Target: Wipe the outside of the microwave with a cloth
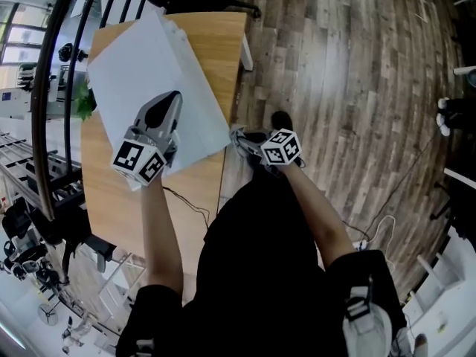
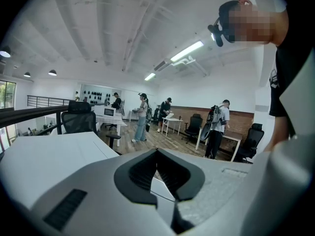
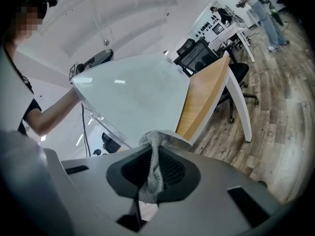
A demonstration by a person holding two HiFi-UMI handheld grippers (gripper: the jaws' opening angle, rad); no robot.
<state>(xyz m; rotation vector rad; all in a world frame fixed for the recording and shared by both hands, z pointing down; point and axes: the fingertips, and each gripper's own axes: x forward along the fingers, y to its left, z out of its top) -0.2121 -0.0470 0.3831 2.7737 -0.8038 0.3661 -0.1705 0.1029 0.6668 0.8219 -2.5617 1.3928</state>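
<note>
The microwave (image 1: 152, 80) is a white box on a wooden table (image 1: 111, 199); the head view shows its top face. My left gripper (image 1: 169, 99) rests on that top near the front edge, shut with nothing held. The left gripper view shows its jaws (image 2: 157, 154) closed together, pointing up and away over the white top (image 2: 49, 156). My right gripper (image 1: 239, 136) is at the microwave's right front corner, shut on a grey mesh cloth (image 1: 242, 140). In the right gripper view the cloth (image 3: 155, 166) hangs pinched between the jaws, just short of the microwave's pale side (image 3: 133, 92).
The table's edge (image 3: 204, 100) and its white leg (image 1: 246, 50) are to the right of the microwave, with wood floor (image 1: 349, 65) beyond. A black railing (image 1: 56, 88) runs along the left. A thin cable (image 1: 186, 199) trails over the table. Several people (image 2: 219, 127) stand in the office behind.
</note>
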